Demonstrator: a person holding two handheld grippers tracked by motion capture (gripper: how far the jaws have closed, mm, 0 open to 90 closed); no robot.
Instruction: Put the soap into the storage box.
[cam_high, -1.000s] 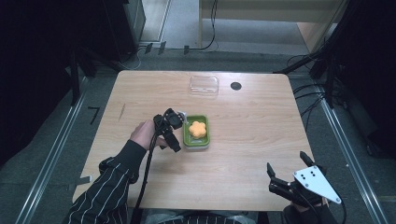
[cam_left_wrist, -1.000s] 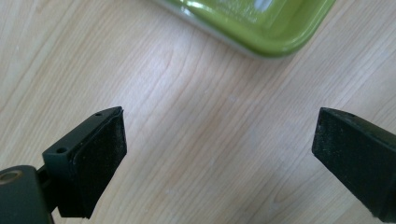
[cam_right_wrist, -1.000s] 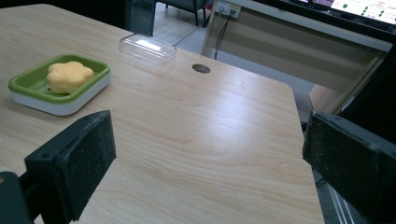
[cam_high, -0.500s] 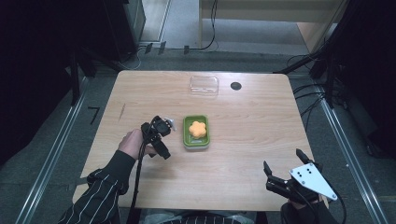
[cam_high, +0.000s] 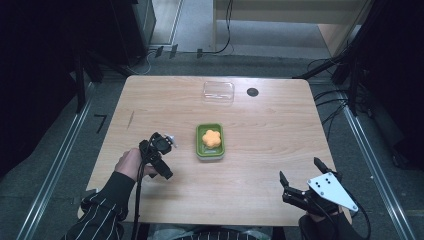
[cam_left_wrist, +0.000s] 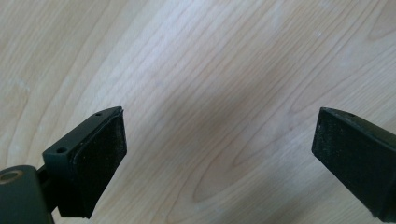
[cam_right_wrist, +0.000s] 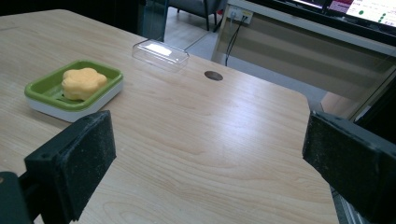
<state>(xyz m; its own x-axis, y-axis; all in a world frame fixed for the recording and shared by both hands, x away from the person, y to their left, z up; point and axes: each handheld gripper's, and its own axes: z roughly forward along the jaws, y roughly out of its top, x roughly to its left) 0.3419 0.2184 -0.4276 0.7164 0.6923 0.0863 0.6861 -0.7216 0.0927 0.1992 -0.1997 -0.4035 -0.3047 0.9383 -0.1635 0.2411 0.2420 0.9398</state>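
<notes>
An orange flower-shaped soap (cam_high: 212, 137) (cam_right_wrist: 84, 82) lies in a green dish (cam_high: 200, 141) (cam_right_wrist: 44, 88) at the middle of the wooden table (cam_high: 270, 135). My left gripper (cam_high: 167, 157) (cam_left_wrist: 219, 154) is held just left of the dish, apart from it, tipped down at bare wood; its jaws stand wide open with nothing between them. My right gripper (cam_high: 300, 172) (cam_right_wrist: 210, 154) hovers at the table's near right corner, open and empty, and looks across the table toward the dish.
A clear plastic lid (cam_high: 218, 92) (cam_right_wrist: 160, 53) lies near the far edge, with a dark round hole (cam_high: 252, 92) (cam_right_wrist: 213, 75) in the table to its right. Cables run on the floor beyond the far edge and to the right.
The left gripper has drawn back from the dish's left rim, toward the person and to the left. The right gripper has barely shifted at the near right corner.
</notes>
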